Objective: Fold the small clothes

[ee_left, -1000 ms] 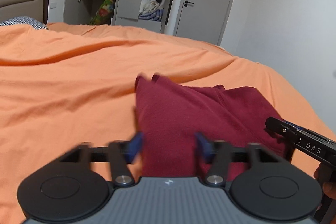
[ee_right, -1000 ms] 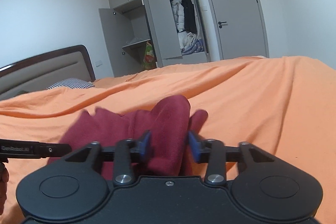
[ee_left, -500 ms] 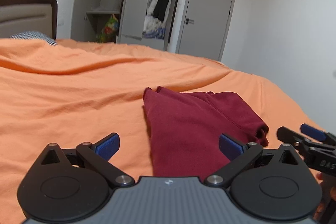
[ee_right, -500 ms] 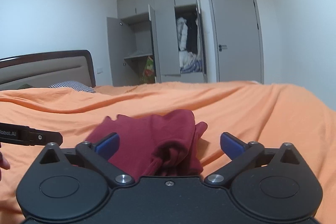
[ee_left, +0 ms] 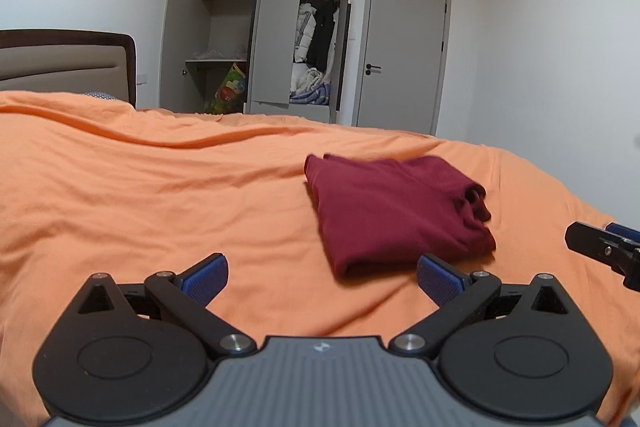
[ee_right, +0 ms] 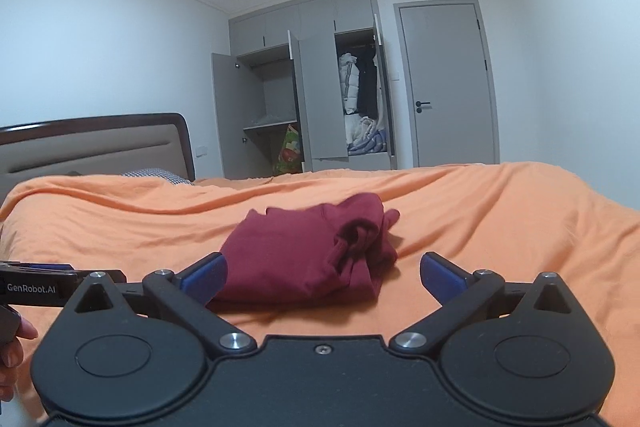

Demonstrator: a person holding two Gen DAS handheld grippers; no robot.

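Folded dark-red knit garment (ee_left: 394,211), soft and matte, lying in a rough rectangle on the wrinkled orange cotton bed cover (ee_left: 160,195), toward the right half of the bed. Flat and smooth on its left part, bunched into rolled, lumpy folds along its right edge.

Left hand-held gripper (ee_left: 322,277), black plastic linkage with ribbed blue pads (ee_left: 206,275), spread wide and released, nothing between the pads, just near of the garment and apart from it. Right hand-held gripper (ee_right: 322,277), same black build, blue pads (ee_right: 442,277) equally far apart, released too, near edge of the garment showing just beyond the left pad.

Far wall: grey flat-panel wardrobe (ee_left: 272,35) with doors swung out. Inside the right compartment, a white puffy jacket and a dark coat (ee_left: 316,35) hanging, crumpled white and blue-striped cloth (ee_left: 312,87) heaped below. Left compartment: a shelf, and a bright printed bag (ee_left: 228,91) leaning underneath. Closed grey door (ee_left: 404,55) with a dark lever handle to the right of the wardrobe.

Only from the right wrist: rolled, knotted end of the garment face-on, checked pillow (ee_right: 154,174) by the padded beige headboard with dark wood frame (ee_right: 96,147), fingertips (ee_right: 18,337) at the left edge beside white lettering on the other gripper. Only from the left wrist: garment's smooth flat top, right gripper's tip poking in from the right edge.
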